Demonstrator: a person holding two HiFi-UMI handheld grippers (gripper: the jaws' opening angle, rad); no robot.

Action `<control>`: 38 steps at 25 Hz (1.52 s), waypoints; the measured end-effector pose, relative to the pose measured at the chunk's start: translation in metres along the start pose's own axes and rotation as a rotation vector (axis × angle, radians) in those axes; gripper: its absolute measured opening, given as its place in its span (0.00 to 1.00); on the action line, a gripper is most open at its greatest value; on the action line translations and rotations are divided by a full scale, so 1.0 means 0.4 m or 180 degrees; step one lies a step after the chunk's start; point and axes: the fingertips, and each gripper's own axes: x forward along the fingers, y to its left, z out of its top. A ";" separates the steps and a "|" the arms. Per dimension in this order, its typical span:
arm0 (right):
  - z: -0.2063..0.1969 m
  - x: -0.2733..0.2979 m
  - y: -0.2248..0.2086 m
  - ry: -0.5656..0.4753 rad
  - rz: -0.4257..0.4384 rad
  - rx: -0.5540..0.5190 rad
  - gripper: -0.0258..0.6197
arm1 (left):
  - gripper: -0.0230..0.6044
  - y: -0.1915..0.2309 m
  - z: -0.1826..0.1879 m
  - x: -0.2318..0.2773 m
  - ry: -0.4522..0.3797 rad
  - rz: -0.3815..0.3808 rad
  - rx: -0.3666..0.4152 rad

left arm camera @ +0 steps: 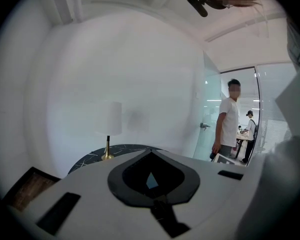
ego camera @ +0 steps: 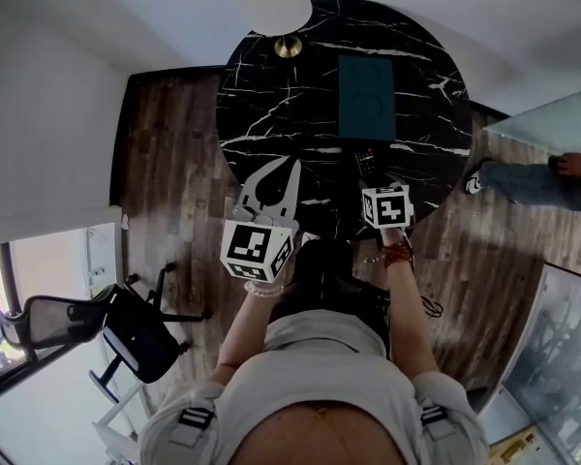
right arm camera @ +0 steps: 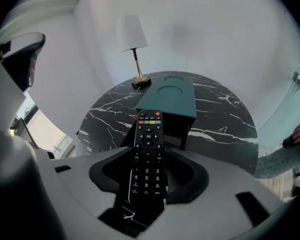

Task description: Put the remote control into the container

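Observation:
A black remote control (right arm camera: 148,134) with coloured buttons at its far end is clamped lengthwise in my right gripper (right arm camera: 149,156), which is shut on it. It is held above the near edge of the round black marble table (right arm camera: 220,119). In the head view the remote (ego camera: 365,163) pokes out ahead of the right gripper (ego camera: 370,180). The teal container (right arm camera: 170,96) stands just beyond it on the table, and shows mid-table in the head view (ego camera: 366,95). My left gripper (ego camera: 283,168) hovers over the table's near-left edge, shut and holding nothing (left arm camera: 151,154).
A white-shaded lamp (right arm camera: 130,34) on a brass base (ego camera: 289,46) stands at the table's far side. An office chair (ego camera: 126,327) is on the wooden floor at the left. A person's legs (ego camera: 533,182) are at the right; people (left arm camera: 229,119) stand by a glass wall.

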 end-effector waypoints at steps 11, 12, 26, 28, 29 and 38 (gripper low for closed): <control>-0.059 0.088 0.005 0.0393 -0.0166 0.0054 0.35 | 0.05 0.027 -0.003 -0.027 -0.0010 0.0079 -0.0052; -0.061 0.091 0.005 0.0405 -0.0187 0.0045 0.35 | 0.05 0.031 -0.004 -0.030 -0.0008 0.0085 -0.0056; -0.068 0.138 0.033 0.0543 -0.0224 0.0026 0.35 | 0.05 0.055 -0.017 -0.039 0.0012 0.0111 -0.0089; -0.067 0.138 0.031 0.0528 -0.0243 0.0038 0.35 | 0.05 0.056 -0.018 -0.037 0.0013 0.0094 -0.0105; -0.067 0.137 0.031 0.0521 -0.0249 0.0041 0.35 | 0.05 0.056 -0.018 -0.037 0.0012 0.0084 -0.0118; -0.075 0.125 0.027 0.0546 -0.0299 0.0056 0.35 | 0.05 0.052 -0.020 -0.034 0.0021 0.0053 -0.0141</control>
